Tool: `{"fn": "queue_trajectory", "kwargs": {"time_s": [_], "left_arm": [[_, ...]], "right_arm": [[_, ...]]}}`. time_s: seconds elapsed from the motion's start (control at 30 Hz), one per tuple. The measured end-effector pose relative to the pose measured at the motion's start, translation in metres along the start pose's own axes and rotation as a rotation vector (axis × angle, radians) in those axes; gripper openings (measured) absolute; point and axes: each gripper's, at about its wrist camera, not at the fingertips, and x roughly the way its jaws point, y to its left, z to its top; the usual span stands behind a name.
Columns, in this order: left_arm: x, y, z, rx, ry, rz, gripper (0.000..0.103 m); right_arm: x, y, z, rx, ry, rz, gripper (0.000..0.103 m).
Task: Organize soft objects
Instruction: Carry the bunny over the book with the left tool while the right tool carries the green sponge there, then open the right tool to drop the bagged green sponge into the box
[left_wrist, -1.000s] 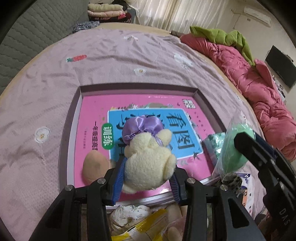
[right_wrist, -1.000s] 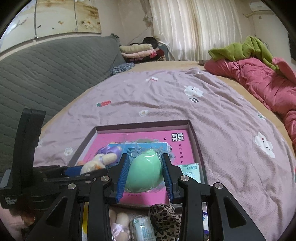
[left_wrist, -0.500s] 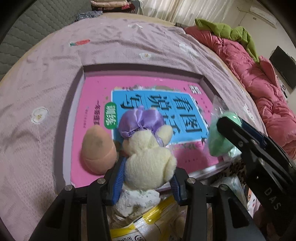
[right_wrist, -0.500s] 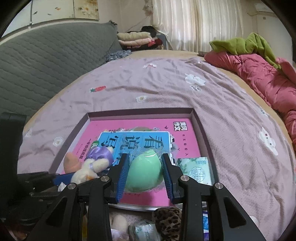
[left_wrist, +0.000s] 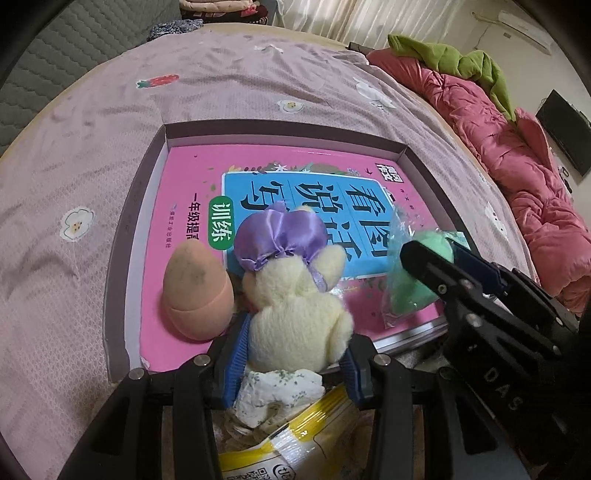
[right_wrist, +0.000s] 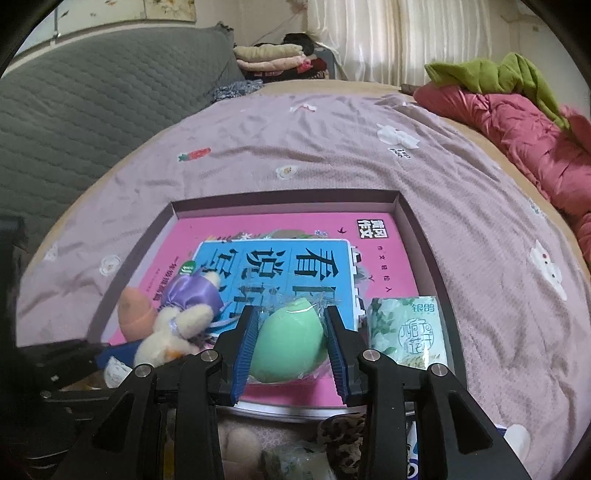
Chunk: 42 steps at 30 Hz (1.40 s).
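Left gripper (left_wrist: 291, 354) pinches the cream plush toy (left_wrist: 295, 310) with purple satin cap; the blue fingers (left_wrist: 236, 354) press into its body on both sides. The toy sits over the near edge of the shallow tray (left_wrist: 136, 206), head over the pink book (left_wrist: 184, 192) that lines the tray floor.

Right gripper (right_wrist: 291, 347) has the bagged green egg sponge (right_wrist: 286, 343) between its fingers (right_wrist: 245, 343). The fingers have just been spreading a little; a thin gap shows on both sides, so it looks loose rather than squeezed. The sponge rests on the book near the tray's front rim.

Tray contents:
- orange egg sponge (left_wrist: 197, 291), just beside the plush on the left, near the left wall
- green tissue pack (right_wrist: 406, 328), against the right wall, just beside the right gripper's outer finger
- plush and green sponge in the front middle

Free room: the whole far half of the tray is bare book cover, back wall to mid-tray. The front strip is crowded. The two grippers are close side by side, and the right one fills the lower right of the left wrist view.

The tray lies on a mauve bedsheet (right_wrist: 332, 147), with open sheet on all far sides. Pink quilt (right_wrist: 517, 125) well apart on the right edge of the bed. Below both grippers, outside the near rim: a yellow packet (left_wrist: 295, 443), a leopard-print piece (right_wrist: 343, 435) and more soft items, partly hidden.
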Motion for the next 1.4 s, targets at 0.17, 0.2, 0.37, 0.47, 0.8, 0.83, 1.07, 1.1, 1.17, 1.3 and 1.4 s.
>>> {"fn": "queue_trajectory", "kwargs": {"time_s": [0.17, 0.2, 0.37, 0.47, 0.8, 0.83, 1.07, 1.1, 1.17, 1.3, 1.4], "left_arm": [[-0.001, 0.002, 0.001, -0.01, 0.002, -0.005, 0.044], [-0.001, 0.002, 0.001, -0.012, 0.001, -0.006, 0.044], [-0.001, 0.005, 0.0, -0.015, -0.006, -0.001, 0.044], [-0.001, 0.006, 0.0, -0.019, -0.005, -0.003, 0.044], [-0.001, 0.005, 0.0, -0.015, -0.004, 0.001, 0.044], [-0.001, 0.005, 0.0, -0.013, -0.004, 0.003, 0.044], [0.002, 0.004, 0.002, -0.012, 0.004, 0.011, 0.044], [0.003, 0.003, 0.002, -0.012, 0.005, 0.013, 0.045], [0.005, 0.0, 0.003, -0.004, 0.008, 0.025, 0.046], [0.005, -0.002, 0.002, -0.002, 0.009, 0.036, 0.046], [0.005, -0.003, 0.003, 0.004, 0.018, 0.029, 0.046]], "right_arm": [[0.004, 0.0, -0.002, -0.02, 0.022, -0.037, 0.039], [0.005, 0.0, -0.003, -0.025, 0.026, -0.044, 0.039], [0.003, -0.005, -0.006, -0.017, 0.035, -0.048, 0.039], [0.001, -0.009, -0.008, -0.01, 0.041, -0.054, 0.043], [-0.016, -0.013, -0.01, -0.008, 0.011, -0.034, 0.054], [-0.019, -0.014, -0.01, -0.007, 0.007, -0.033, 0.055], [-0.044, -0.019, -0.012, -0.042, -0.048, -0.085, 0.056], [-0.047, -0.02, -0.013, -0.039, -0.051, -0.083, 0.056], [-0.053, -0.023, -0.013, -0.04, -0.062, -0.079, 0.056], [-0.058, -0.027, -0.014, -0.027, -0.062, -0.074, 0.056], [-0.058, -0.028, -0.016, -0.017, -0.054, -0.073, 0.056]]}}
